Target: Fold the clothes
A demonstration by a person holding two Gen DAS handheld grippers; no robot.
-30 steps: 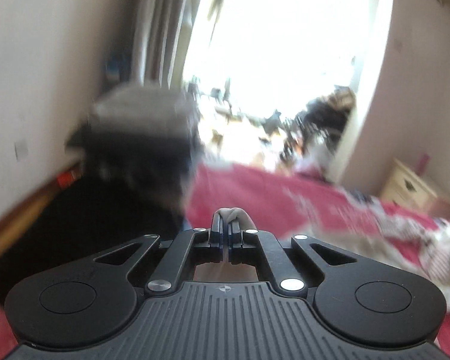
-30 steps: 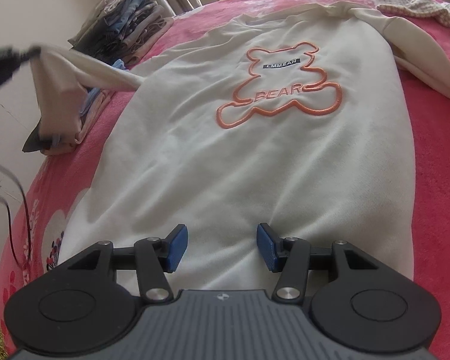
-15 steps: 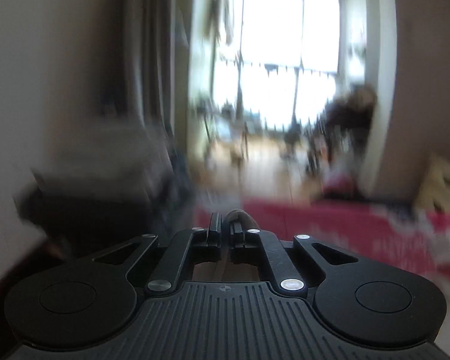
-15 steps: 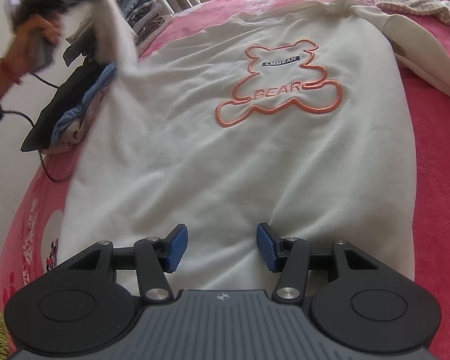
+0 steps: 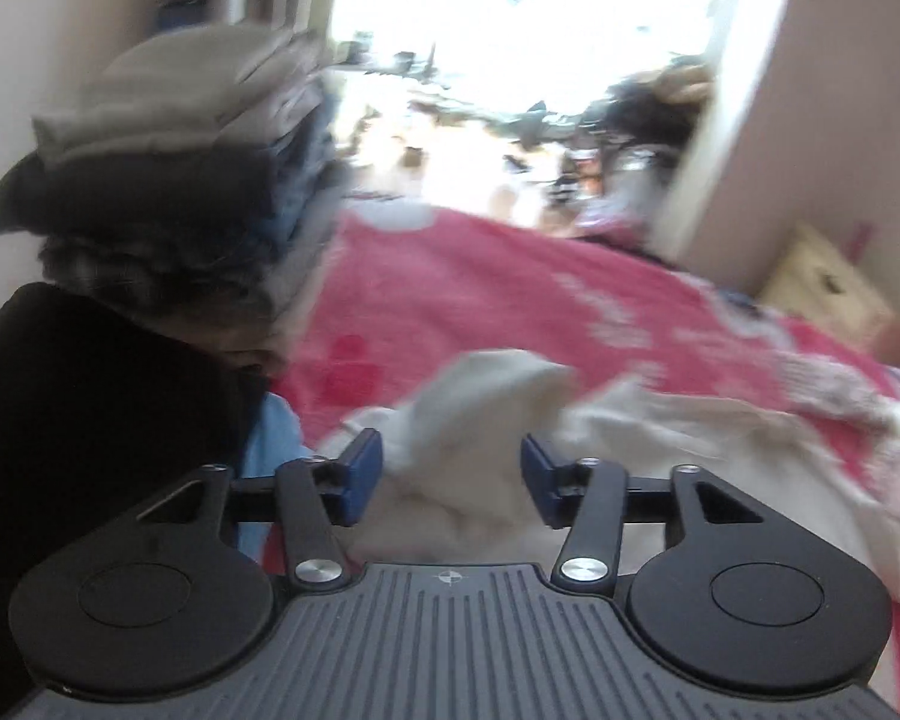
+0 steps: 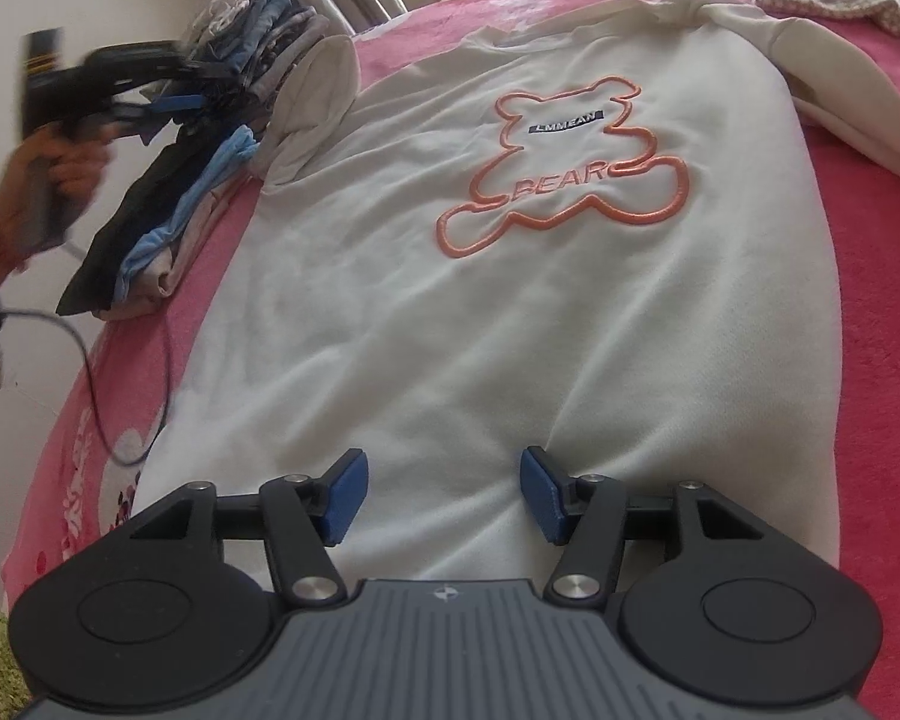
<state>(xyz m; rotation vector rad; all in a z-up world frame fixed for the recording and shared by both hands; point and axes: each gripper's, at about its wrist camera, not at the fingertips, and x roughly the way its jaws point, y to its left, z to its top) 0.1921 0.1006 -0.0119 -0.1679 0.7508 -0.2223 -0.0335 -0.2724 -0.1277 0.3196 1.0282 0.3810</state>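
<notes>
My left tongs point(image 5: 451, 474) were opening, their blue pads apart with nothing pressed between them. The cream sleeve point(image 5: 492, 414) of the sweatshirt lay crumpled just ahead of and between the pads, loose on the pink bedspread point(image 5: 450, 300). To the left of those tongs stood a stack of folded clothes point(image 5: 168, 180), grey on top and dark lower down, though that view was blurred. Past the bed I had bright window light and, far to the right, a pale wooden cabinet point(image 5: 828, 288).

My right tongs point(image 6: 444, 495) were opening too, wide and empty, hovering over the hem end of the cream sweatshirt point(image 6: 510, 330). The garment lay flat, front up, stretching away from the pads, with the orange bear outline point(image 6: 564, 168) and the word BEAR well ahead of them. Its left sleeve point(image 6: 318, 108) stood bunched up at the shoulder, ahead and left of the tongs, and the other sleeve point(image 6: 840, 90) trailed off ahead to the right.

From the right wrist camera I could see the hand point(image 6: 48, 180) holding the left tongs far to the left, level with the folded stack point(image 6: 198, 180), a cable point(image 6: 120, 390) hanging from it onto the bedspread.
</notes>
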